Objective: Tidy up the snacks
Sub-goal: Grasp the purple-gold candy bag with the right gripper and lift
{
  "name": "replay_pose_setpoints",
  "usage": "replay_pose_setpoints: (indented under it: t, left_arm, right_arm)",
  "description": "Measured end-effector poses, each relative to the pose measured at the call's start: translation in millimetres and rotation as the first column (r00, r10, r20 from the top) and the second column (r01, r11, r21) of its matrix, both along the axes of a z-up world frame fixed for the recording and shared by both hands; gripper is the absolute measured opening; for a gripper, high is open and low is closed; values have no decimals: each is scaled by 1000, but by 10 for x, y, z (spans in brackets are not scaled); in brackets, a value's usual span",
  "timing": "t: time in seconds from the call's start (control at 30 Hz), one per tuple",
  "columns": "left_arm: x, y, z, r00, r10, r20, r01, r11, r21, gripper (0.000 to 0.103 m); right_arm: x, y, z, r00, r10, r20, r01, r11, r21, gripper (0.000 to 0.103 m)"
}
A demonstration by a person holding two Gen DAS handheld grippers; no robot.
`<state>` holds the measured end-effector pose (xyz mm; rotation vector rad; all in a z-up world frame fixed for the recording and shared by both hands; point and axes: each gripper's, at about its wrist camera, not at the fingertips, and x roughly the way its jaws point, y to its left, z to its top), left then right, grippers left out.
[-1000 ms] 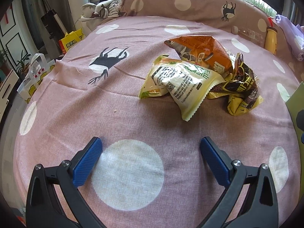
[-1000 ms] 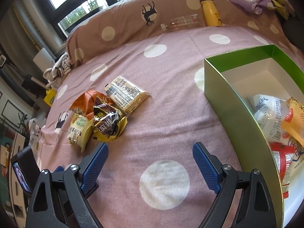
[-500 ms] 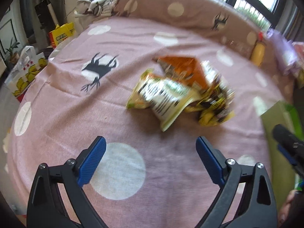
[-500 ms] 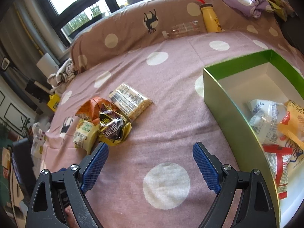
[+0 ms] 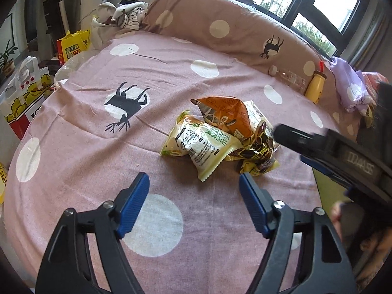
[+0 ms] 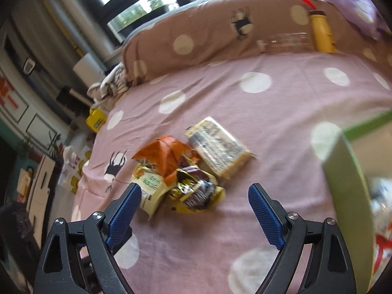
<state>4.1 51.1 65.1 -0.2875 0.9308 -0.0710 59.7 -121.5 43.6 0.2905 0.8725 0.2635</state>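
Note:
A pile of snack packets lies on the pink dotted bed cover: a pale green-and-white packet, an orange packet, a dark brown-and-yellow packet and a clear cracker pack. My left gripper is open and empty, just short of the pale packet. My right gripper is open and empty, just in front of the dark packet. Its body shows at the right of the left wrist view. A green box with snacks inside stands at the right.
A yellow bottle and a clear plastic bottle lie against the brown dotted bolster. Purple cloth lies at the far right. Bags stand on the floor left of the bed.
My right gripper has swung left from the green box toward the snack pile and now appears in the left wrist view. My left gripper has pulled back and tilted a little.

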Motion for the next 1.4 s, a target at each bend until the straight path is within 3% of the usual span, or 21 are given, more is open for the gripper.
replay_pose_setpoints:
  t: [0.07, 0.2, 0.33, 0.43, 0.67, 0.83, 0.93, 1.03, 1.27, 1.4]
  left_arm:
    - [-15, 22, -8, 1000, 7, -5, -7, 1000, 5, 67]
    - [-24, 75, -12, 1000, 3, -10, -4, 999, -35, 66]
    - [-32, -24, -10, 999, -40, -9, 39, 999, -22, 66]
    - [-35, -86, -34, 998, -58, -17, 59, 998, 7, 66]
    - [-76, -88, -22, 997, -78, -29, 78, 997, -1, 68]
    - [-109, -136, -15, 992, -121, -32, 119, 992, -51, 68]
    - [-126, -225, -12, 985, -167, -31, 165, 984, -62, 68]
    - [-140, -299, -5, 980, -196, -28, 193, 979, -69, 70]
    - [-230, -523, 21, 950, -313, -8, 307, 936, -171, 85]
    - [-264, -733, -25, 925, -381, -16, 372, 911, -181, 86]
  right_arm:
    - [137, 68, -130, 999, 7, -33, -7, 1000, -12, 90]
    - [251, 17, -362, 998, -1, -70, 4, 999, 45, 84]
    - [235, -1, -427, 996, 27, -85, -22, 998, 61, 58]
    - [108, -19, -367, 998, 3, -61, -1, 999, 38, 53]
    - [-412, -136, -224, 988, 23, -153, -14, 998, 60, 53]
    - [-564, -283, -456, 961, 5, -277, 23, 995, 101, 53]
    - [-541, -353, -448, 963, -8, -268, 40, 993, 113, 55]
    - [-573, -476, -372, 971, -54, -233, 89, 986, 142, 74]
    - [-643, -598, -260, 980, -43, -194, 85, 973, 213, 75]
    - [-619, -576, -304, 978, -33, -208, 81, 970, 227, 75]
